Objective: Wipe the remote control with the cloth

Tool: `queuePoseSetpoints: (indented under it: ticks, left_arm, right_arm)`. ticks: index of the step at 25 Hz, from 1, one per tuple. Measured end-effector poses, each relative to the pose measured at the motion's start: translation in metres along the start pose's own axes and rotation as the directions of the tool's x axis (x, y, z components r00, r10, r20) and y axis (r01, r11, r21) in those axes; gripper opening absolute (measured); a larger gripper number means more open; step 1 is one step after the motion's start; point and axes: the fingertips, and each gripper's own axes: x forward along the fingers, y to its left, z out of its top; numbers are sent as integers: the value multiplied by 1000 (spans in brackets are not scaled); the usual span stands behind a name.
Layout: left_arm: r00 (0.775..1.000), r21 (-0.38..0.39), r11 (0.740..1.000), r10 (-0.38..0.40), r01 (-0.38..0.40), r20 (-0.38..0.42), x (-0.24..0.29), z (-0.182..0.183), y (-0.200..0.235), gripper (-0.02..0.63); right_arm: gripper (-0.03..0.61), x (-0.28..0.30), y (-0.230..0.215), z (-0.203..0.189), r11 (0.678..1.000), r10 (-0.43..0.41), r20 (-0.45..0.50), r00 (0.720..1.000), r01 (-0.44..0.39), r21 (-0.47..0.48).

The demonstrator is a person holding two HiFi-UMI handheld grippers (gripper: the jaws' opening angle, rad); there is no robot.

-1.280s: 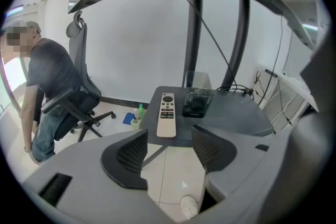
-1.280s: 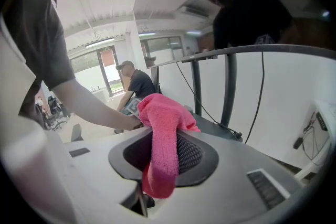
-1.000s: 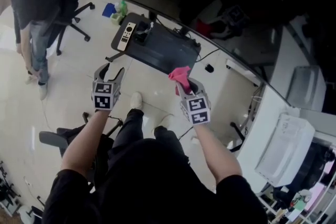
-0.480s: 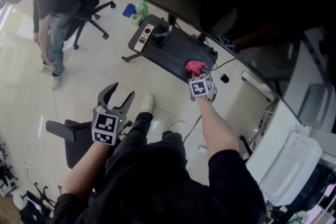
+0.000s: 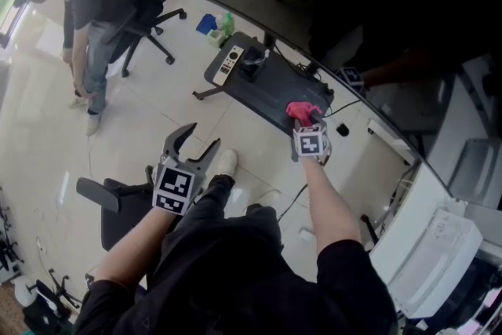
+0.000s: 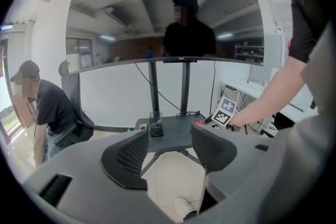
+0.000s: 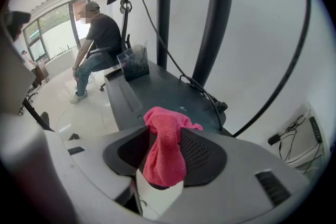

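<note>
Pink fuzzy cloth (image 7: 165,157) hangs loose between the right gripper (image 7: 167,134)'s bumpy black pads, which have just been opening, over the flat dark table (image 5: 271,94). The left gripper (image 6: 168,139) gapes wide, holding nothing. A long white remote control (image 5: 228,64) lies at the table's far end, well apart from the cloth.

Office: swivel chair (image 5: 118,220), big curved screen (image 6: 163,29), glossy tiled floor (image 5: 47,114).

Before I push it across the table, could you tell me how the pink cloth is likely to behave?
Probably floppy: the cloth hangs in limp folds. Likely light, being thin. Its fuzzy nap suggests it would bunch rather than slide on the table.
</note>
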Motion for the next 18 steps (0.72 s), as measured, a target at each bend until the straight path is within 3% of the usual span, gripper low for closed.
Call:
queuePoseSetpoints:
  ticks: [5,10,14,18]
  left_arm:
    - [996,8,999,-33,32,88,6,38,-12,265]
    - [981,50,994,-105,98,163,3,74,-35,262]
    - [966,82,988,-145,130,215,-6,99,-51,227]
    - [956,111,984,-166,142,244,-14,111,-64,152]
  right_arm:
    - [187,-94,21,44,999,47,227,973,-46,-10]
    - [186,-210,62,93,988,155,422,893,-149,-46]
    - [182,-277,91,114,974,227,508,831,-207,-96]
    - [137,-314,103,125,969,246,553,796,-213,-125]
